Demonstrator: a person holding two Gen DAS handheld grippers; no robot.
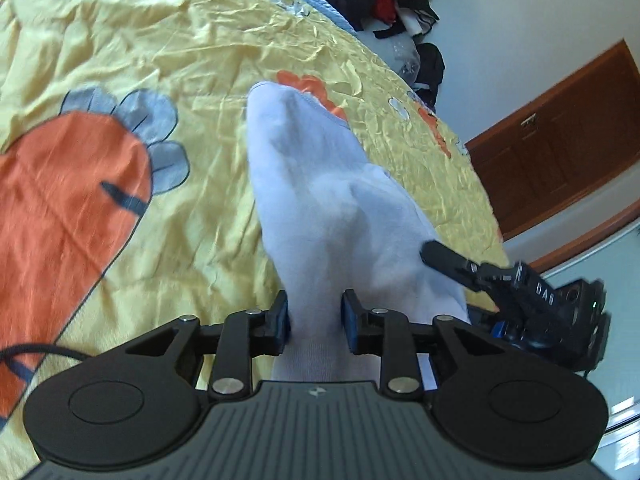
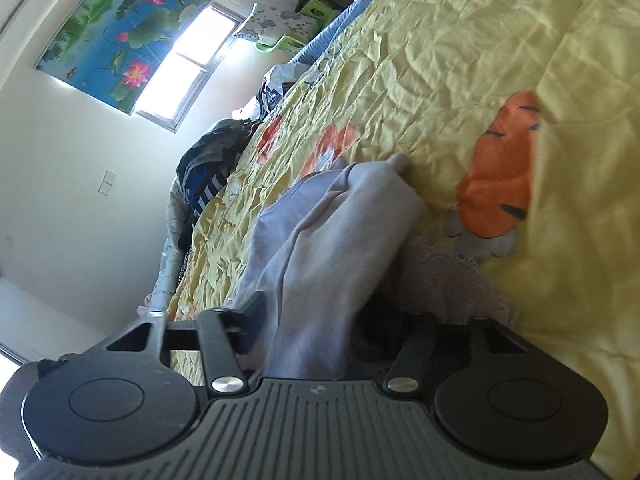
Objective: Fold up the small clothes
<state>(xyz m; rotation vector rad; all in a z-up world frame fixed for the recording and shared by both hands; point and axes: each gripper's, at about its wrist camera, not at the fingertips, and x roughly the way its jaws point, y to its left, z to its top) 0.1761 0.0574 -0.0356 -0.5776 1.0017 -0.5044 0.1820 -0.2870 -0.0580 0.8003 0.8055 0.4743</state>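
Here, pinching the white sock (image 1: pixel 320 184) between the left claw (image 1: pixel 316 320) pads, sock stretching ahead over the yellow bedsheet (image 1: pixel 200 40). Squeezing that sock's other end inside the right claw (image 2: pixel 312 320), beside an orange carrot print (image 2: pixel 500 184).

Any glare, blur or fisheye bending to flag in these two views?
Left wrist view: strong bending at the edges, the orange carrot print slightly smeared, the white sock fairly sharp. Right wrist view: the window blown out, the sock shaded and soft.
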